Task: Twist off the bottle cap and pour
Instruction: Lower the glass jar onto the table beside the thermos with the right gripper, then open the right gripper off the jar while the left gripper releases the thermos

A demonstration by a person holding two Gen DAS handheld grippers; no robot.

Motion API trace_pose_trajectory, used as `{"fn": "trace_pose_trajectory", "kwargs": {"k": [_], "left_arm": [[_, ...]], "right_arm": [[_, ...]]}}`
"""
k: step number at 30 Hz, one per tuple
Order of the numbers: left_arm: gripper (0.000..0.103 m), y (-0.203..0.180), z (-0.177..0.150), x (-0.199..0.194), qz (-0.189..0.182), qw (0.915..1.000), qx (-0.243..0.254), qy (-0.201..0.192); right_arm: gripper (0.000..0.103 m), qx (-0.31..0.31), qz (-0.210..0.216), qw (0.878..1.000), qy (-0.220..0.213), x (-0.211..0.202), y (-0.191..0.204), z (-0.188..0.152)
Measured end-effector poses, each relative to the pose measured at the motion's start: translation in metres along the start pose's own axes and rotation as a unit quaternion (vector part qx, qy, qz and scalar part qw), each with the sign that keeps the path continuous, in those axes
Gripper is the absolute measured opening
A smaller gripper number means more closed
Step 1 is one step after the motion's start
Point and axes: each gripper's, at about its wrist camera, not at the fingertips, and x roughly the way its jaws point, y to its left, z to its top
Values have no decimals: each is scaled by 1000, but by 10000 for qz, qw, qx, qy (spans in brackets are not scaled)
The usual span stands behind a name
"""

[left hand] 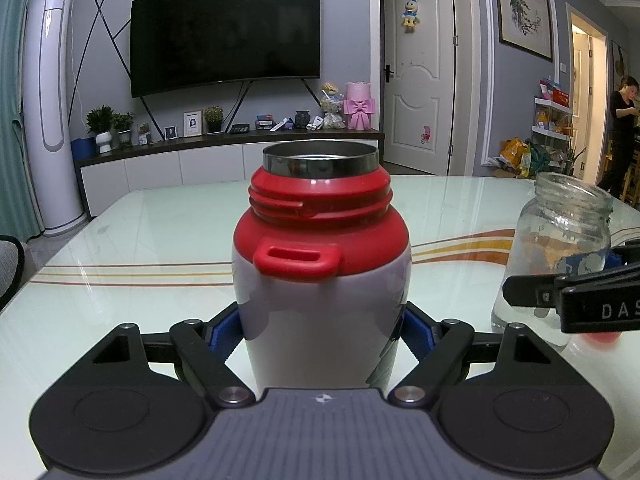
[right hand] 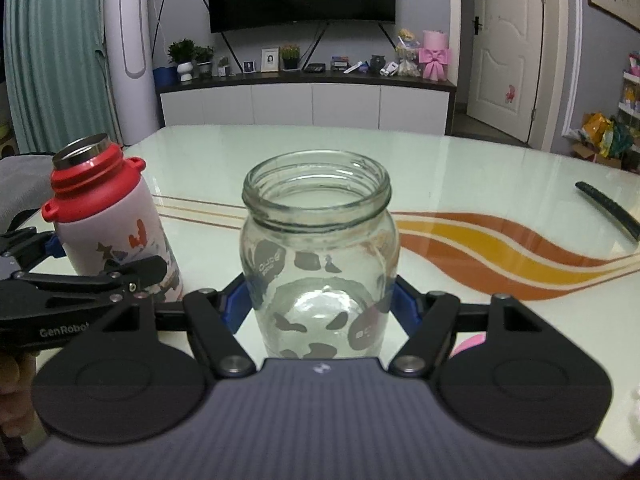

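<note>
A white thermos bottle (left hand: pixel 320 280) with a red collar and an uncapped steel mouth stands upright on the glass table (left hand: pixel 120 248). My left gripper (left hand: pixel 320 332) is shut on its lower body. The bottle also shows in the right wrist view (right hand: pixel 116 224), at the left. A clear glass jar (right hand: pixel 320 256) with grey printed patches stands upright, open-mouthed. My right gripper (right hand: pixel 320 308) is shut on its lower body. The jar shows in the left wrist view (left hand: pixel 560 240) at the right, about level with the bottle. A red blur (left hand: pixel 600 338), maybe the cap, lies by the jar's base.
A dark remote-like strip (right hand: pixel 608 210) lies on the table at the far right. A pink object (right hand: pixel 472 344) shows under my right gripper's arm. Beyond the table's far edge stand a TV cabinet (right hand: pixel 304 100) and a tall white air conditioner (left hand: pixel 52 120).
</note>
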Motion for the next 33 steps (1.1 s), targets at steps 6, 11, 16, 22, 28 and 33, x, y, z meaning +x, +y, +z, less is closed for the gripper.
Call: {"fn": "trace_pose_trajectory", "kwargs": {"k": [6, 11, 16, 22, 28, 33], "left_arm": [[83, 0, 1, 0, -7, 10000, 2, 3], [83, 0, 2, 0, -9, 10000, -1, 5], [83, 0, 1, 1, -9, 10000, 0, 7], [83, -1, 2, 0, -11, 10000, -3, 13], [83, -1, 2, 0, -11, 10000, -19, 19], [84, -2, 2, 1, 14, 10000, -64, 12]], "right_arm": [[70, 123, 15, 9999, 64, 3, -1, -1], [70, 81, -19, 10000, 42, 3, 0, -3], [71, 60, -36, 10000, 20, 2, 0, -7], [72, 92, -19, 10000, 28, 2, -1, -7], [75, 106, -6, 9999, 54, 1, -1, -8], [78, 85, -12, 9999, 53, -2, -1, -10]]}}
